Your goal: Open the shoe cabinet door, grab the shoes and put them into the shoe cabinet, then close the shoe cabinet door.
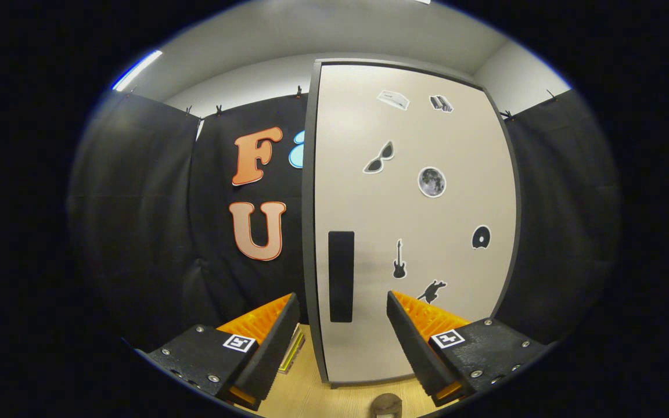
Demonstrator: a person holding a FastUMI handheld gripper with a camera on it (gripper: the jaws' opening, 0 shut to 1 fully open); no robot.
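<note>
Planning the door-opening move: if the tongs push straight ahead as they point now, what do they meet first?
Probably the dark handle strip on the closed cabinet door; the open tongs frame it, though depth is unclear.

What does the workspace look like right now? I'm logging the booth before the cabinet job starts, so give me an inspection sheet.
Surface: light wood floor.
Job's things: shoe cabinet upright, door shut; dark vertical handle near its left edge, just ahead of the fingers. Shoes: nothing seen.
Clutter: flat yellowish item by the cabinet base; rounded brown object on the floor.
Gripper: open, holding nothing.
Cables: nothing seen.
Surroundings: black cloth walls, stickers on the door.
</note>
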